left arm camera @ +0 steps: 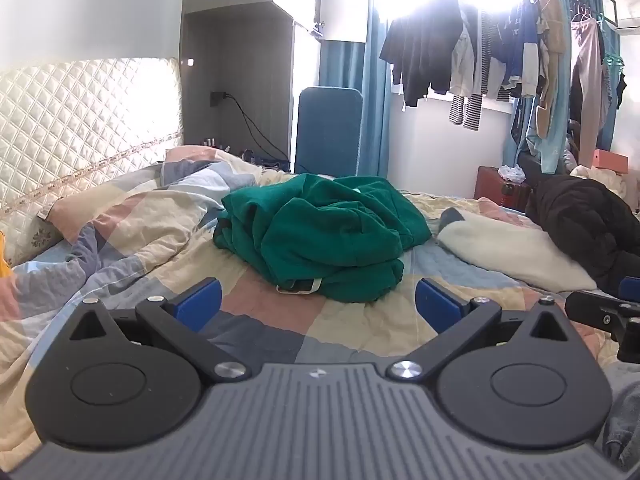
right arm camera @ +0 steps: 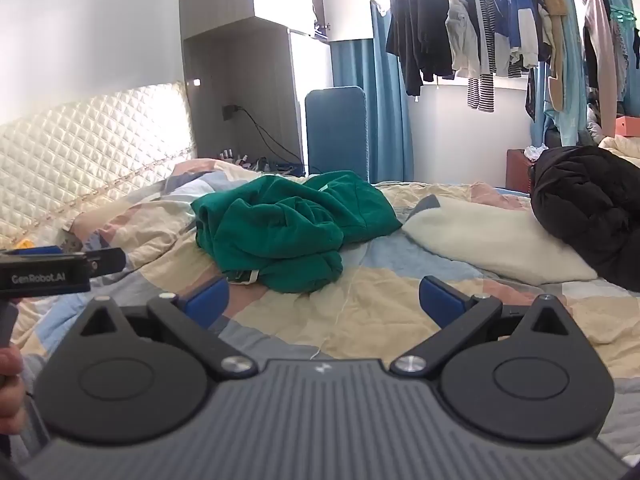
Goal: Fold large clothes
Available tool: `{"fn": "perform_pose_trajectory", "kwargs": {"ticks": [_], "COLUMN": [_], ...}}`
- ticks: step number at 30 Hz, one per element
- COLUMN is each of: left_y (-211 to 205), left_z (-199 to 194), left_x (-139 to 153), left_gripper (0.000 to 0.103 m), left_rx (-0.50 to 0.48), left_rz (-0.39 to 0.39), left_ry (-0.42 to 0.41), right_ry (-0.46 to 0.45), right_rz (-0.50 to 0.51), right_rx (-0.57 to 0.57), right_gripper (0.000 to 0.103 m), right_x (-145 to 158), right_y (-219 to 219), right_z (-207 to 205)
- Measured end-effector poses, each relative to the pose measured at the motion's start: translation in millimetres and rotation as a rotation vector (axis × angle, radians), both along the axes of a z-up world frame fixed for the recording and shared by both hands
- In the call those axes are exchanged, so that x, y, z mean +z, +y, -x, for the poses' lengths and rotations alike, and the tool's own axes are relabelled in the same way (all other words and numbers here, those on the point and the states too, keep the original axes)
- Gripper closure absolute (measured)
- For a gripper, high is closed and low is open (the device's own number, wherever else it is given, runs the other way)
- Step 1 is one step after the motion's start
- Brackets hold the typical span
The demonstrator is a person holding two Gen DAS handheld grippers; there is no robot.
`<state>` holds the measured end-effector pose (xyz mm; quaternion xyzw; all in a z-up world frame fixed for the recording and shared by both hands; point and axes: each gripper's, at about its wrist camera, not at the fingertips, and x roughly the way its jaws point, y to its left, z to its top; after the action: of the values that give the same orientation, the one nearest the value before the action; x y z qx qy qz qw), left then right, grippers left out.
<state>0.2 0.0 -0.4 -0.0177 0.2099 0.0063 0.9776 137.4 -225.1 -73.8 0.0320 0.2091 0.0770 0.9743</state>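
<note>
A crumpled dark green garment lies in a heap in the middle of the bed, also seen in the right wrist view. My left gripper hovers just short of its near edge, jaws wide open and nothing between the blue pads. My right gripper is also wide open and empty, a little nearer than the heap and to its right. The left gripper's body shows at the left edge of the right wrist view, and part of the right gripper at the right edge of the left wrist view.
The bed has a patchwork quilt and a quilted cream headboard. A cream pillow and a black puffy coat lie at the right. Clothes hang on a rack by the window. A hand shows at the left edge.
</note>
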Motion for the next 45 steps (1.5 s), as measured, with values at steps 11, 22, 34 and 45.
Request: {"fn": "perform_pose_trajectory", "kwargs": {"ticks": [11, 22, 34, 45], "left_y": [-4, -13, -24, -3], "left_z": [17, 30, 38, 1], "left_x": [4, 14, 25, 11], "left_gripper": [0.0, 0.0, 0.0, 0.0], "left_rx": [-0.018, -0.023, -0.026, -0.015], "left_rz": [0.007, -0.015, -0.065, 0.033], "left_ry": [-0.04, -0.063, -0.113, -0.042], "right_ry": [-0.02, -0.047, -0.035, -0.001], "right_rz": [-0.034, -0.038, -0.067, -0.076], "right_rx": [0.0, 0.005, 0.02, 0.024], "right_gripper": [0.0, 0.0, 0.0, 0.0], "right_x": [6, 17, 17, 2], "right_y": [-7, -8, -13, -5], "right_z": [11, 19, 13, -7]}}
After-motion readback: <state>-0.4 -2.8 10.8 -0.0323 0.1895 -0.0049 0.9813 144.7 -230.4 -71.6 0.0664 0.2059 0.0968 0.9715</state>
